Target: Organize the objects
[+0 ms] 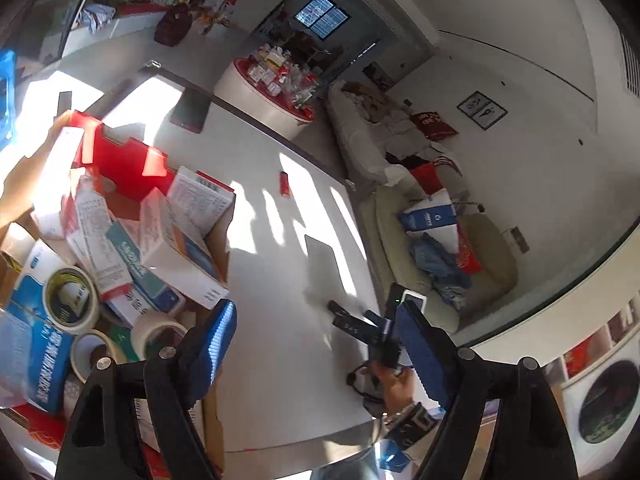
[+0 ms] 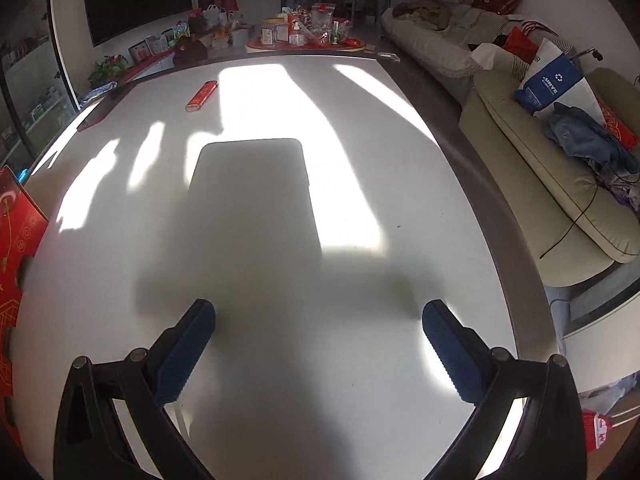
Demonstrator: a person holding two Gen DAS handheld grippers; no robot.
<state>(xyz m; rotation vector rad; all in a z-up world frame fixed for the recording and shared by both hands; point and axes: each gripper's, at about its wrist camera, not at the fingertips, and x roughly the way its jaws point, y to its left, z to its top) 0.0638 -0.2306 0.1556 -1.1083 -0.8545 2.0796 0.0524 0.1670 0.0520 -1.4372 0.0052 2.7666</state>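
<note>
My left gripper is open over the white table, and nothing lies between its blue pads. To its left stands a cardboard box packed with medicine cartons and tape rolls. A small red lighter lies alone farther out on the table. My right gripper is open wide above bare tabletop, holding nothing. From there the red lighter sits far ahead to the left. A hand holds the right gripper, seen in the left wrist view.
An open red carton stands behind the cardboard box; its side shows as a red box at the left edge. A dark red flat case lies near the table's far edge. Sofas with bags and clothes run along the right.
</note>
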